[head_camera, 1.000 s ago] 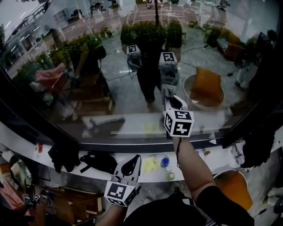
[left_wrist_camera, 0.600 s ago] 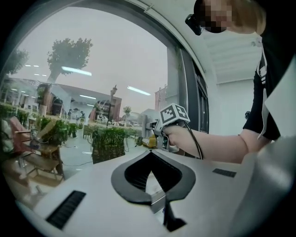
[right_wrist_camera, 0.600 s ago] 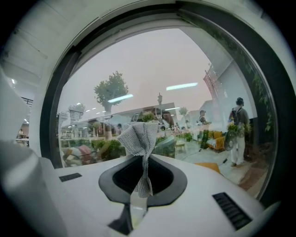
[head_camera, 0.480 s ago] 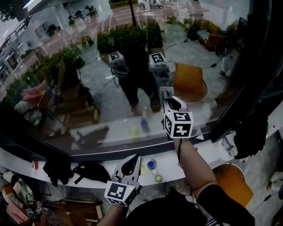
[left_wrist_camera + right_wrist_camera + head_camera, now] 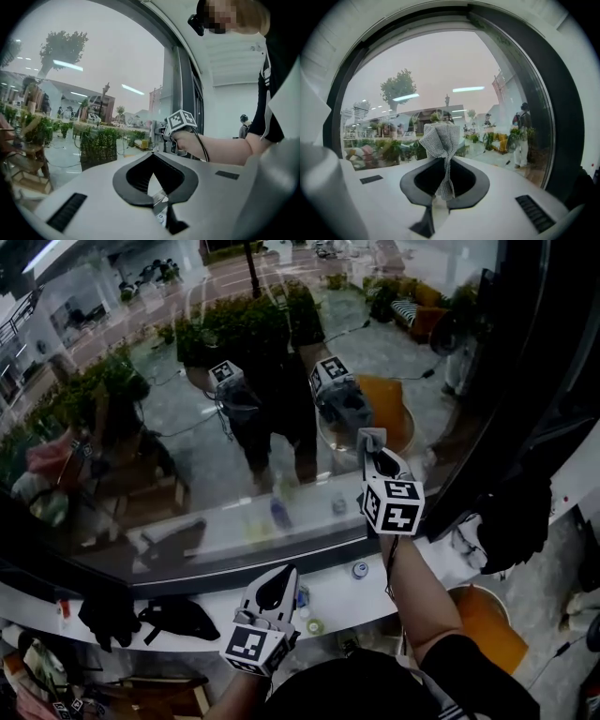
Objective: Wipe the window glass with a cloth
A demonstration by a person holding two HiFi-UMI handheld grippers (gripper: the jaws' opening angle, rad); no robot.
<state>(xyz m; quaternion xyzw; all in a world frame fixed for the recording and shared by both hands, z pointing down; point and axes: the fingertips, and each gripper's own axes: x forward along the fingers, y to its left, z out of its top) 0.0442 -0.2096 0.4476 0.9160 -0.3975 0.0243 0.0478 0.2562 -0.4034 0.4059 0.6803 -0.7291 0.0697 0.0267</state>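
The window glass (image 5: 187,456) fills the upper head view and mirrors the person and both grippers. My right gripper (image 5: 373,452) is raised at centre right, shut on a small grey cloth (image 5: 371,438). The cloth's tip is at the glass, close to its own reflection; I cannot tell if it touches. In the right gripper view the bunched cloth (image 5: 440,140) stands up from the shut right gripper (image 5: 443,185) before the glass (image 5: 440,70). My left gripper (image 5: 281,576) hangs low over the sill, shut on nothing. In its own view the left gripper (image 5: 151,187) is empty.
A white sill (image 5: 216,601) runs below the glass with small bottles (image 5: 360,569) and a black bag (image 5: 178,617) on it. A dark window frame (image 5: 511,399) slants down at the right. A black item (image 5: 514,521) and an orange seat (image 5: 487,615) sit beyond it.
My right gripper with the cloth has shifted a little to the right along the glass. The left gripper has stayed put. The head view has swung, so the reflections slid left.
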